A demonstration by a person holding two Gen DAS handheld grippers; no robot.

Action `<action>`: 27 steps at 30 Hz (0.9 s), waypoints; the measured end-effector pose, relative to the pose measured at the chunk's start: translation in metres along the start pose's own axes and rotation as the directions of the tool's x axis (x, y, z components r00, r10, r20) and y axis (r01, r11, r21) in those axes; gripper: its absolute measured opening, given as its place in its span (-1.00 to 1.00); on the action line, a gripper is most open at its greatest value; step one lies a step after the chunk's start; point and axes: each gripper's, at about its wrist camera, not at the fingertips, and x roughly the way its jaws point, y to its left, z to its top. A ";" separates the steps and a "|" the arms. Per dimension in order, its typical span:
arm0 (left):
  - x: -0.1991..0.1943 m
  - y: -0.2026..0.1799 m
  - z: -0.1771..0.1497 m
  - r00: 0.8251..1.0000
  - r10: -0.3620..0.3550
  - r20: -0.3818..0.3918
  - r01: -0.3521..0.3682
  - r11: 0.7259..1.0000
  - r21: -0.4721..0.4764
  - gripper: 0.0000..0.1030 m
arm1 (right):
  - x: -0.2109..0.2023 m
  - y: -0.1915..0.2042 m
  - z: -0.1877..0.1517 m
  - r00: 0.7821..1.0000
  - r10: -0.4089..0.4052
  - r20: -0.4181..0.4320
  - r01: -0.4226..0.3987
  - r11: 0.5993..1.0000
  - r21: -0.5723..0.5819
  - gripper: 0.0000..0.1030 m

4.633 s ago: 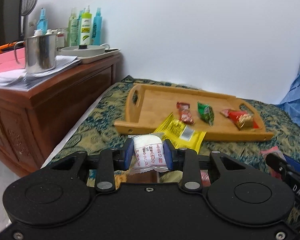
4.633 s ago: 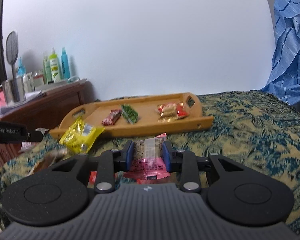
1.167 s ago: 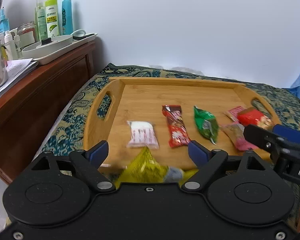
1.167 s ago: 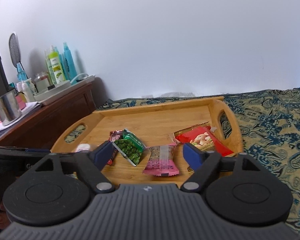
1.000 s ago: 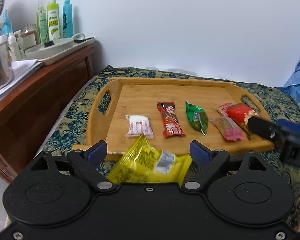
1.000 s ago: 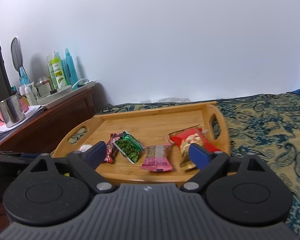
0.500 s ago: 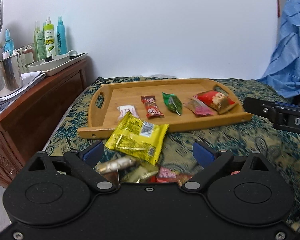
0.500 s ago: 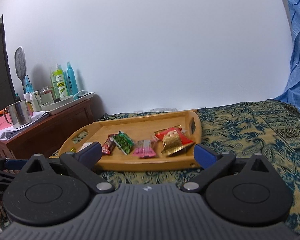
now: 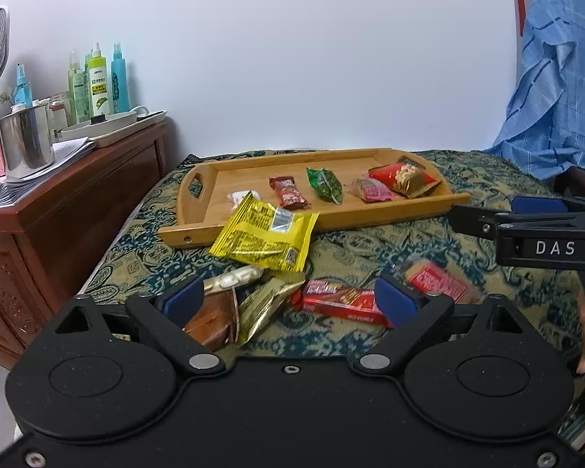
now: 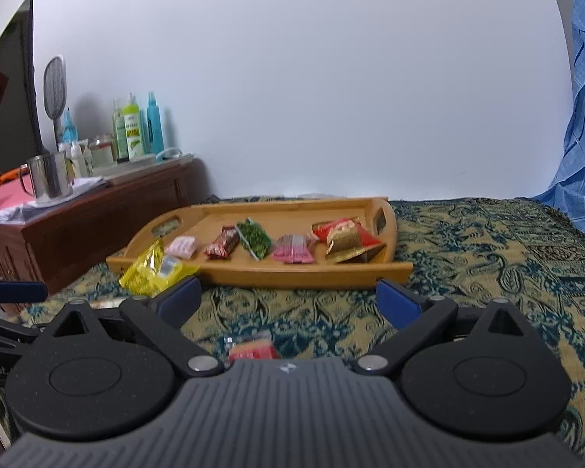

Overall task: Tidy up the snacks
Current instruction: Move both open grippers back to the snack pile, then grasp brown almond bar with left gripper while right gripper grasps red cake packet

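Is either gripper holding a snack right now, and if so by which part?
Neither. The left gripper and right gripper are both open, with loose snack packets lying on the patterned bedspread beneath them.

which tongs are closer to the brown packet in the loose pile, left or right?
Left. The left tongs stand open right over the pile, the brown packet beside their left pad. The right tongs hang off to the right, above the bedspread, clear of the pile.
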 end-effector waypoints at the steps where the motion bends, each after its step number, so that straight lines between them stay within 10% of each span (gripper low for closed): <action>1: 0.000 0.001 -0.003 1.000 0.010 0.003 -0.010 1.000 0.001 0.70 | -0.001 0.001 -0.002 1.000 -0.004 -0.005 0.004 1.000 -0.001 0.93; 11: 0.012 0.040 -0.017 0.994 0.107 -0.034 -0.110 0.988 -0.107 0.64 | 0.009 0.005 -0.018 0.996 -0.046 -0.082 0.048 0.999 0.023 0.56; 27: 0.057 0.053 -0.033 0.993 0.112 -0.046 -0.118 0.976 -0.183 0.74 | 0.029 0.023 -0.037 0.990 -0.092 -0.110 0.085 0.994 -0.066 0.53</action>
